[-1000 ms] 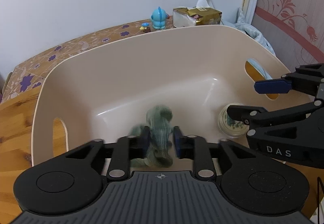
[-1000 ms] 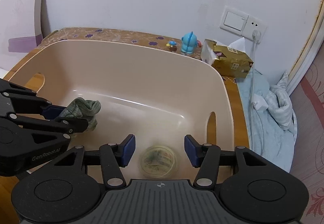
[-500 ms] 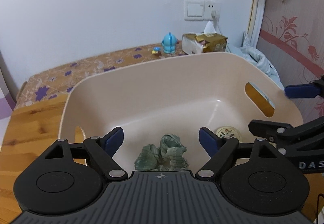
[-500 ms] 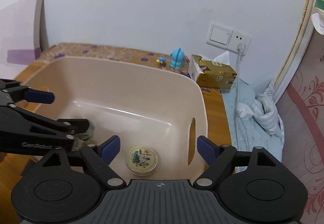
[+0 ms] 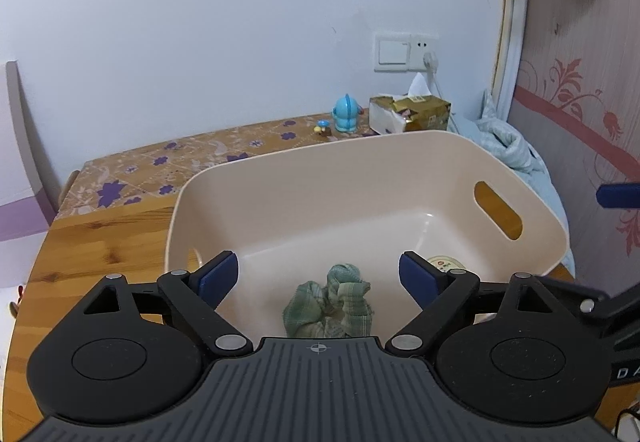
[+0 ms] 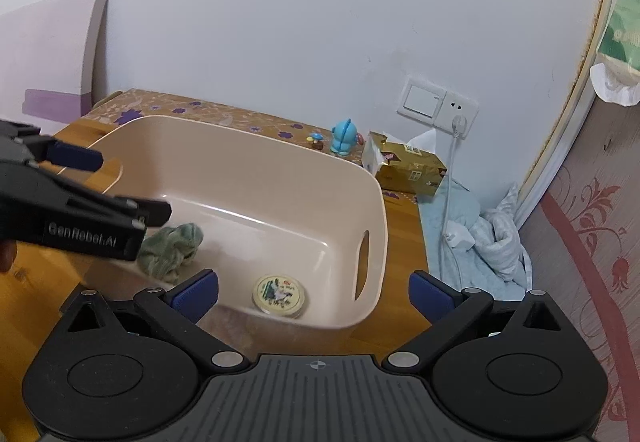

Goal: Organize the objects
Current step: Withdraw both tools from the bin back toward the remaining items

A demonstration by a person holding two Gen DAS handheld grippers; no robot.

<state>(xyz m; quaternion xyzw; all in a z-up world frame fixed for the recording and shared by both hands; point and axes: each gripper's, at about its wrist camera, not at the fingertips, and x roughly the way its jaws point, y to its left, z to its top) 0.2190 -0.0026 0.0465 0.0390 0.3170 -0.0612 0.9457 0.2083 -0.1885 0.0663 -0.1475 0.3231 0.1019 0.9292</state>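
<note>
A beige plastic basin [image 5: 360,158] [image 6: 240,150] sits on the wooden table. A crumpled green checked cloth [image 5: 332,302] [image 6: 172,246] lies on its floor, and a round tin with a printed lid [image 6: 280,294] [image 5: 444,264] lies near the right-hand handle slot. My left gripper [image 5: 320,278] hangs above the cloth, its jaws opening, nothing pressed between the blue pads. My right gripper [image 6: 314,292] is raised over the tin, jaws also opening wide and touching nothing. The left gripper [image 6: 80,202] shows from the side in the right wrist view.
Behind the basin stand a blue toy figure [image 5: 346,114], a tiny mushroom figure [image 5: 322,127] and a gold tissue box [image 5: 412,114]. A wall socket with a plugged cable [image 6: 460,118] is behind. Pale blue bedding [image 6: 488,242] lies right of the table.
The left gripper let go of the green cloth, which now lies in the basin. The right jaws spread away from the tin. Both grippers rose and drew back.
</note>
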